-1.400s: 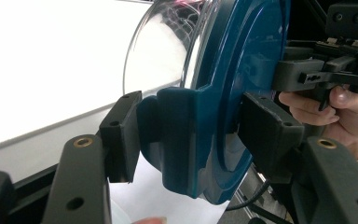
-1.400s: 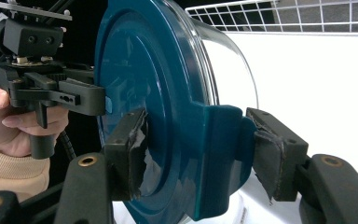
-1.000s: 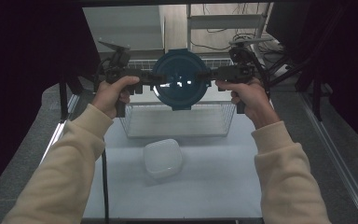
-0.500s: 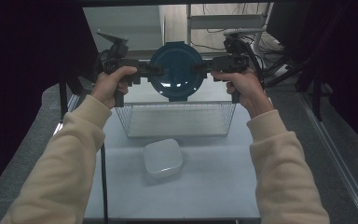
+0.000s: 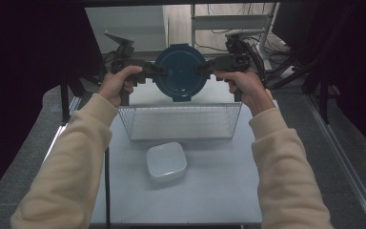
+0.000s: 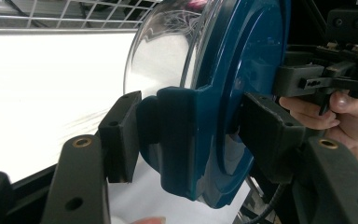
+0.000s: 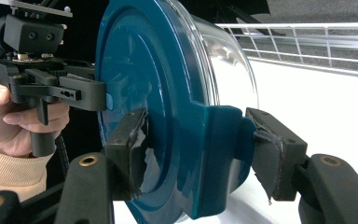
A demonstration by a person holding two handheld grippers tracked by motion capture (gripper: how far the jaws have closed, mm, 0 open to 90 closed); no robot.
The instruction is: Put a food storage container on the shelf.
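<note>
Two grippers, the left gripper (image 5: 158,71) and the right gripper (image 5: 205,67), are showing; one blue-lidded clear container (image 5: 179,71), one wire basket (image 5: 181,121) and one white square container (image 5: 167,161) are sitting around.

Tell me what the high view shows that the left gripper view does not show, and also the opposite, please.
High view alone: the white square container lying on the table in front of the wire basket, and both cream sleeves.

Left gripper view alone: the clear bowl under the blue lid, and the left claw pads pressing the lid's side tab.

Both: the lidded container held from two sides, the right claw, the basket.
</note>
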